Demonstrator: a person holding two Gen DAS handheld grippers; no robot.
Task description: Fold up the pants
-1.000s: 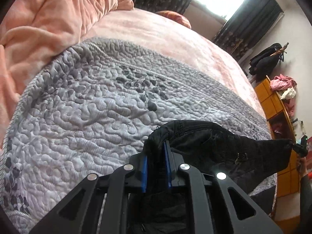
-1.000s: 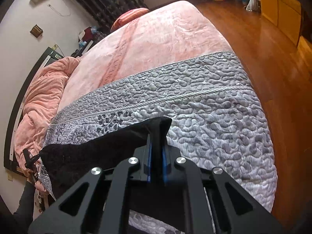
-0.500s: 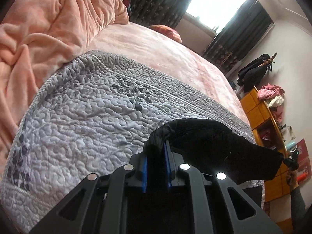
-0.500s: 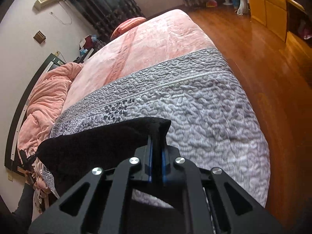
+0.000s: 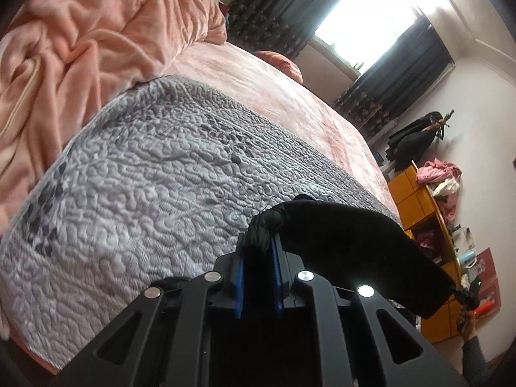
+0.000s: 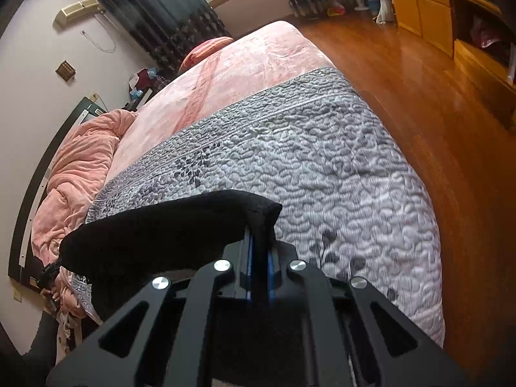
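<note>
Since a second ago both grippers have carried the black pants [image 5: 348,235] further out over the bed, and more of the grey quilted cover [image 5: 135,193] now lies ahead of each camera. The pants hang in the air, stretched as a dark band between the two tools, above the near edge of the cover and not yet resting on it as far as either view shows. The left gripper [image 5: 258,242] is clamped on a bunched corner of the cloth, its blue pads pressed against a thick wad. The right gripper [image 6: 259,242] is closed on the opposite corner, with only a thin fold between its pads.

The step in hand looks like spreading the garment flat on the cover before any fold is made. To do it well, I would keep the top edge taut and level between the hands so that the hanging cloth lands without creases, then lower the far part first and draw back gently. The bunch in the left jaws may leave that corner twisted; it would need smoothing after release. Beyond the cover lie the pink bedsheet [image 6: 245,64] and a heaped pink duvet [image 5: 80,32], well apart from the pants. The wooden floor [image 6: 435,103] runs along the right side of the bed.
</note>
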